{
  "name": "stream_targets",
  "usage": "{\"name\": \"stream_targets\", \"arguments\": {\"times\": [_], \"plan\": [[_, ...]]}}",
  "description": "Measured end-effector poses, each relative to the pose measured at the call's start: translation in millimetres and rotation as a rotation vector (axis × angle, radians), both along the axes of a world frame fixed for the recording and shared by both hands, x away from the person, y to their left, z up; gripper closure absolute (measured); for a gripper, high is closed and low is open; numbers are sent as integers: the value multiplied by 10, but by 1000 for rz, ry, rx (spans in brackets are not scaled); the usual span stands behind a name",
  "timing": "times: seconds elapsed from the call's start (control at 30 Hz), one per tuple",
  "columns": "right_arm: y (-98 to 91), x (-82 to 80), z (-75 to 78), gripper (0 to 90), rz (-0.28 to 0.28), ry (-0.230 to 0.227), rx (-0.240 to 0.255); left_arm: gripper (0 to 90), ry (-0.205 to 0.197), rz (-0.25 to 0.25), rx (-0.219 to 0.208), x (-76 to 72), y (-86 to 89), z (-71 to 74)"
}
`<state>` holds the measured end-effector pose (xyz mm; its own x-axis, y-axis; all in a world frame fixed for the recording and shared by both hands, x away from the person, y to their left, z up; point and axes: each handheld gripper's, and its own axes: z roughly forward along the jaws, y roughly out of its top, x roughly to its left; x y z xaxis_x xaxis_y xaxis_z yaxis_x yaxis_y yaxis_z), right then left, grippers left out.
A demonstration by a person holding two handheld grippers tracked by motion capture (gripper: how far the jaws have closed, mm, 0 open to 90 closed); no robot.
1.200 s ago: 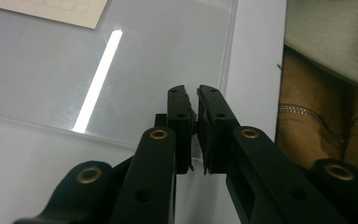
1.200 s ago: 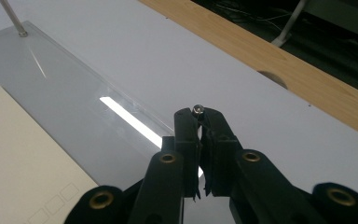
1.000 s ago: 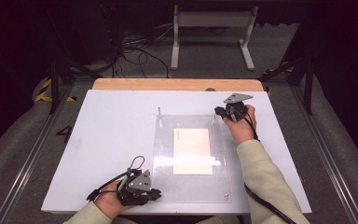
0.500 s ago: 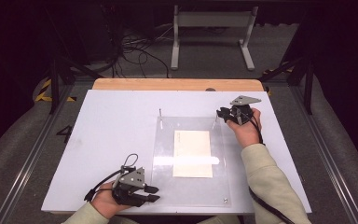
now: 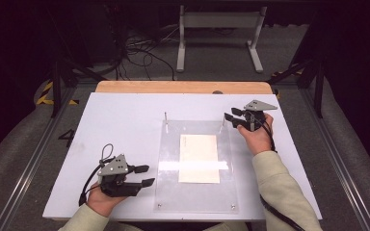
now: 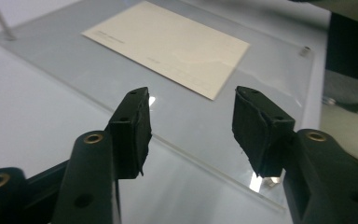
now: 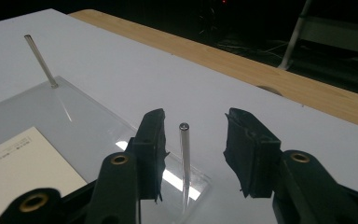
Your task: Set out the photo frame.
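Both claws spread: right claw point(image 7: 193, 154) flanks a thin metal pin point(image 7: 184, 163); left claw point(image 6: 193, 130) faces the clear acrylic sheet point(image 6: 121, 79).

Clear acrylic plate point(image 5: 195, 192) flat on white desk point(image 5: 125, 125), centre. Cream card point(image 5: 199, 158) lies on it. Two thin upright pins point(image 5: 165, 118) at far corners.

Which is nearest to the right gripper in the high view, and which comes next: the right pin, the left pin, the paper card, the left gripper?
1. Right pin, just beside the right gripper.
2. Paper card, plate centre.
3. Left pin, far-left plate corner; close to the card's rank.
4. Left gripper, near-left.
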<state>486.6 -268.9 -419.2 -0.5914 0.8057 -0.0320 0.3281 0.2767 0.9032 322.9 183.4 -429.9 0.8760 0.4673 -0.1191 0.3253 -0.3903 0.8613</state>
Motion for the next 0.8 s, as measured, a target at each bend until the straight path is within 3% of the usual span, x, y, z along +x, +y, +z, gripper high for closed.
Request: {"name": "stream_targets", "arguments": {"times": [0.2, 0.23, 0.37, 0.47, 0.53, 0.6, 0.8], "plan": [[110, 55, -103, 589, -4, -4, 13, 361, -17, 117, -20, 65, 157, -36], [131, 57, -115, 604, -21, 20, 23, 351, -21, 141, -15, 69, 172, -44], [186, 84, -118, 685, -26, 15, 8, 346, -17, 178, -14, 92, 239, -74], [210, 111, -112, 763, -11, 10, -21, 346, -16, 194, -18, 93, 271, -89], [218, 105, -115, 836, -41, 28, -6, 346, -11, 198, -18, 92, 281, -97], [212, 104, -114, 843, -58, 30, -6, 346, -10, 207, 0, 94, 288, -103], [244, 97, -122, 852, -70, 9, -42, 348, -14, 201, 3, 86, 278, -117]]}}
